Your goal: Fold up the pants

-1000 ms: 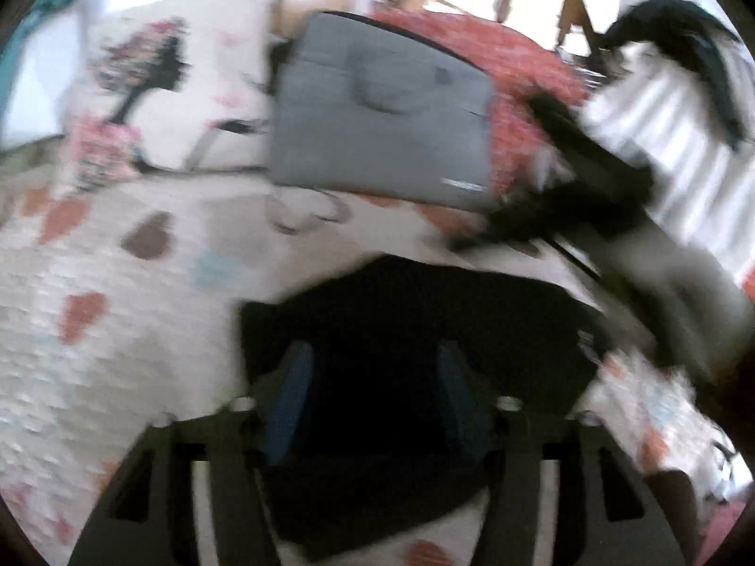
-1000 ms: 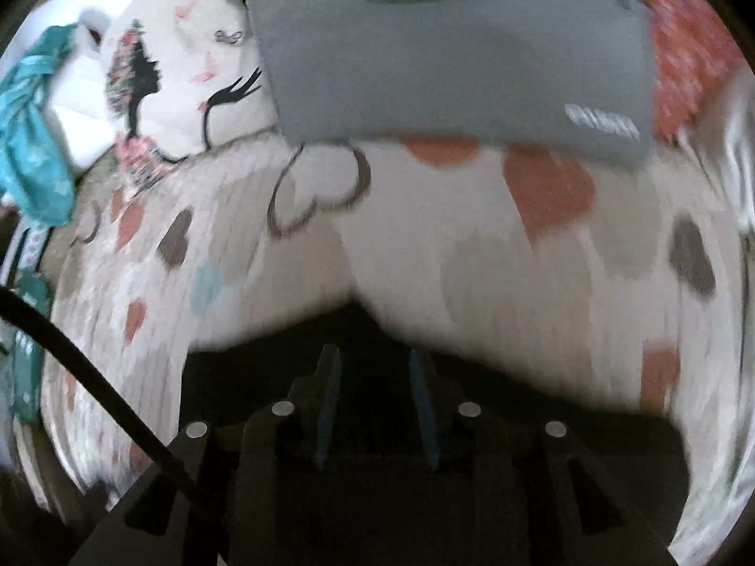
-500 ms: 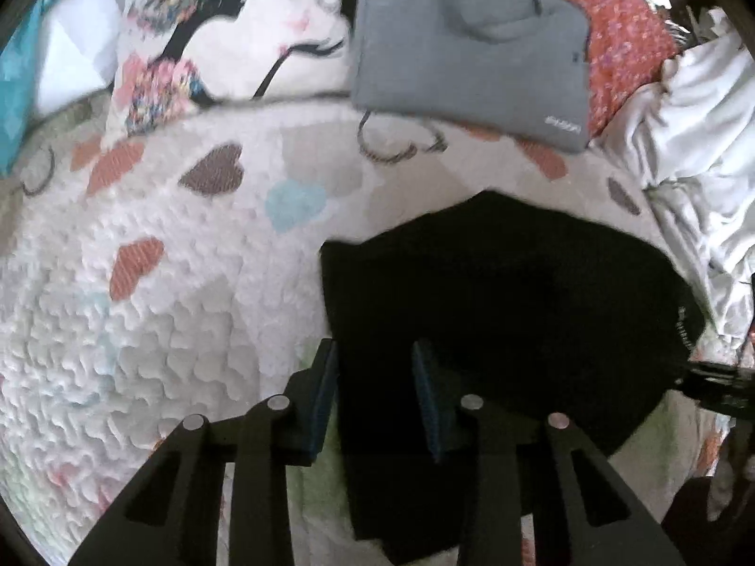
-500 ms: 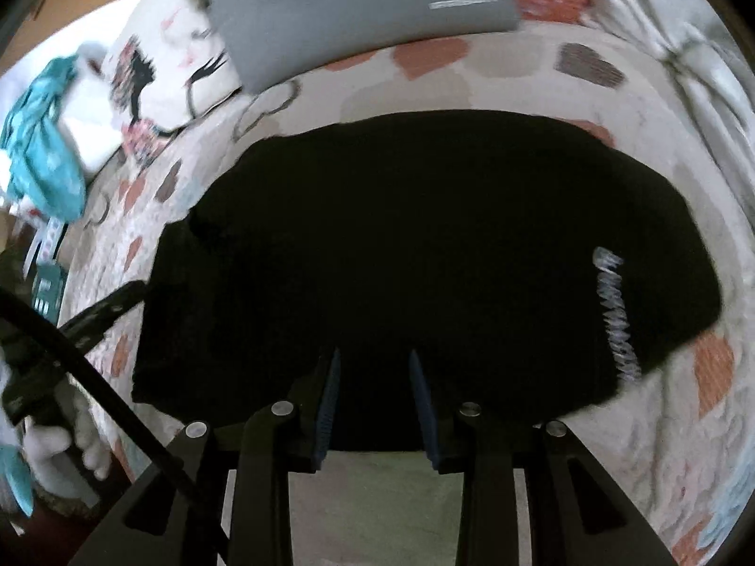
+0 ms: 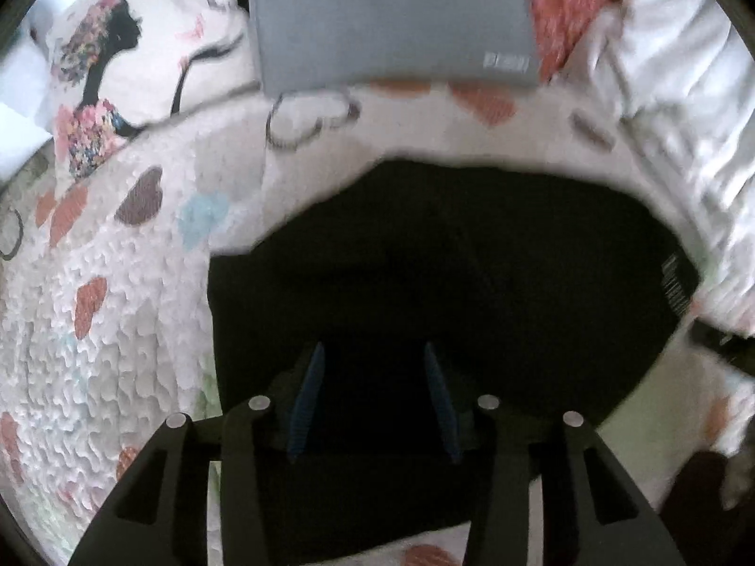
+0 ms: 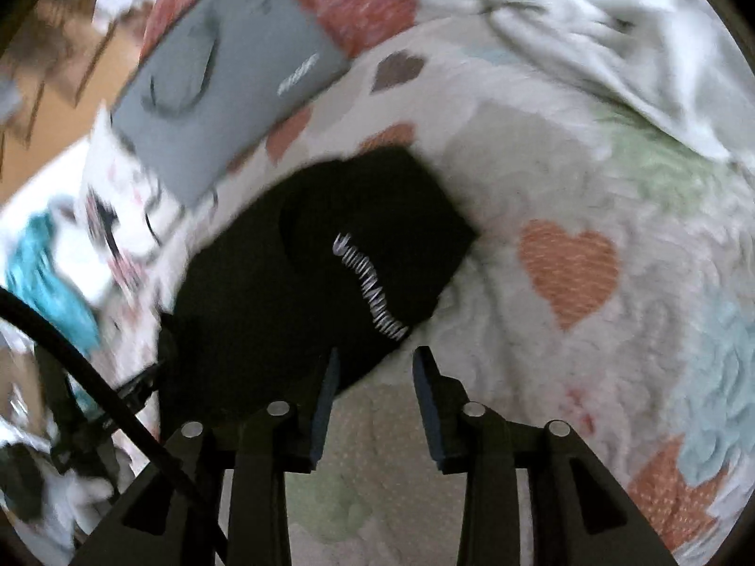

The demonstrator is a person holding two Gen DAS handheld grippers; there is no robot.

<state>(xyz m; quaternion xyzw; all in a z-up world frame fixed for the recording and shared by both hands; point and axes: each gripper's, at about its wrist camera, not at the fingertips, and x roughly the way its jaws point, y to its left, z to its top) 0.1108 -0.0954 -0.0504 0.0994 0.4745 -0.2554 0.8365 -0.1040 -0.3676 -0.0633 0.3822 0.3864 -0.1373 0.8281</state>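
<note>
The black pants [image 5: 472, 259] lie folded in a dark heap on the heart-patterned quilt [image 5: 118, 330]. My left gripper [image 5: 373, 377] hovers over their near left part, jaws opening. Its blue pads [image 5: 306, 396] stand apart with only black cloth showing below the gap. In the right wrist view the pants [image 6: 292, 283] show white lettering [image 6: 368, 283] along their right end. My right gripper [image 6: 375, 368] is at that end's near corner, jaws opening. The cloth edge lies by its left pad [image 6: 328, 387], and bare quilt [image 6: 566, 353] fills most of the gap.
A grey laptop bag [image 5: 391, 14] lies beyond the pants, with a printed pillow [image 5: 118, 56] to its left and a red patterned cushion [image 5: 571, 0] to its right. Crumpled white bedding [image 5: 684, 94] piles up at the right. A black cable [image 6: 94, 377] crosses the right wrist view.
Both pairs of jaws stand wider than half a second ago. The left gripper has slid further over the pants. The right gripper has rolled and swung to the pants' lettered end.
</note>
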